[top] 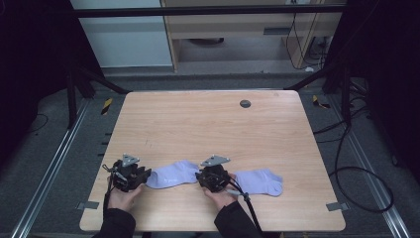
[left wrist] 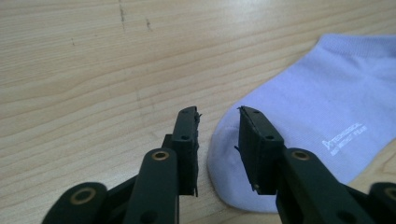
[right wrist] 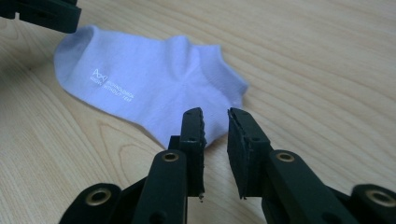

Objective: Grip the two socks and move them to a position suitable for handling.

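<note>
Two pale socks lie in the lower middle of the high view, near the table's front edge. The left sock sits between the two grippers; the right sock lies just right of the right gripper.

In the left gripper view, the left gripper has its jaws apart with nothing between them, straddling the rounded toe end of the left sock at lower centre. In the right gripper view, the right gripper is likewise parted and empty, its tips at that sock's heel end.

The step in hand looks like pinching this sock at both ends. To do it well, each lower jaw should slide flat under the cloth rim before closing, taking both layers, not just the top; whether the tips already touch the fabric is hard to judge from these angles.

The table is bare wood across the upper half of the high view, so there is ample room to lift and carry forward. The front edge lies close behind the hands, so drawing back offers little margin.
</note>
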`<action>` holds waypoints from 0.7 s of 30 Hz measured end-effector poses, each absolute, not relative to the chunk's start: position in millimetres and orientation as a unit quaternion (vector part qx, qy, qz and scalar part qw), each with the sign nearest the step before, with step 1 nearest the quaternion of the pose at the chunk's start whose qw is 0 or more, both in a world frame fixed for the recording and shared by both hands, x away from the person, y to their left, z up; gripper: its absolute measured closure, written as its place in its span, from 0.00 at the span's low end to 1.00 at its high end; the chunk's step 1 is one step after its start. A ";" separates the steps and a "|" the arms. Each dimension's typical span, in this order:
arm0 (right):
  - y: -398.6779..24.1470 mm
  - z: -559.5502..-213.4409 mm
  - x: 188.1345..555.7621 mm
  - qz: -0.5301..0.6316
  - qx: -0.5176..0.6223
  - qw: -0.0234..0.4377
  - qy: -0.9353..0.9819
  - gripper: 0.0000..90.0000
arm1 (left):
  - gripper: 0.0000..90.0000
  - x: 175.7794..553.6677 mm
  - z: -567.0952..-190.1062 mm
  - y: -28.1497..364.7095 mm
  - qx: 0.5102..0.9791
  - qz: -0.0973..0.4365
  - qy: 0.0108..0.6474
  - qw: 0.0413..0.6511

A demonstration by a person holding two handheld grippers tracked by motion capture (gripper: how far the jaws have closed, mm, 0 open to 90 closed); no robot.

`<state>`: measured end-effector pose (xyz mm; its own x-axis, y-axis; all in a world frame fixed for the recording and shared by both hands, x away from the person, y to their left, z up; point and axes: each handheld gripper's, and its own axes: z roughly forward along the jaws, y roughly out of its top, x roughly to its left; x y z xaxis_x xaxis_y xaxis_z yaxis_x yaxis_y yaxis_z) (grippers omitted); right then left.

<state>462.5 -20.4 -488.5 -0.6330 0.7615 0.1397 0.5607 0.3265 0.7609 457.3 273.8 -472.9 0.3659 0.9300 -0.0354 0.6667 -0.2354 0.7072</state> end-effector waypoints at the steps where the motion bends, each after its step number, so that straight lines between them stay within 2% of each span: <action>1: -23.2 -485.9 462.4 0.412 0.412 0.122 0.804 0.83 | 0.73 456.4 -471.4 274.2 0.756 0.202 0.527 0.332; 9: -52.7 -466.1 465.0 0.437 0.408 0.133 0.790 0.70 | 0.63 446.4 -456.1 269.8 0.738 0.207 0.520 0.376; 21: -111.4 -437.9 458.3 0.452 0.404 0.159 0.779 0.54 | 0.56 436.9 -434.9 238.2 0.743 0.199 0.481 0.420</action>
<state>458.3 -111.4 -437.9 -0.6231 0.7732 0.1180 0.4864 0.2648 0.8327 436.9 238.2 -434.9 0.4578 0.8824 -0.1084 0.5483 -0.1843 0.8157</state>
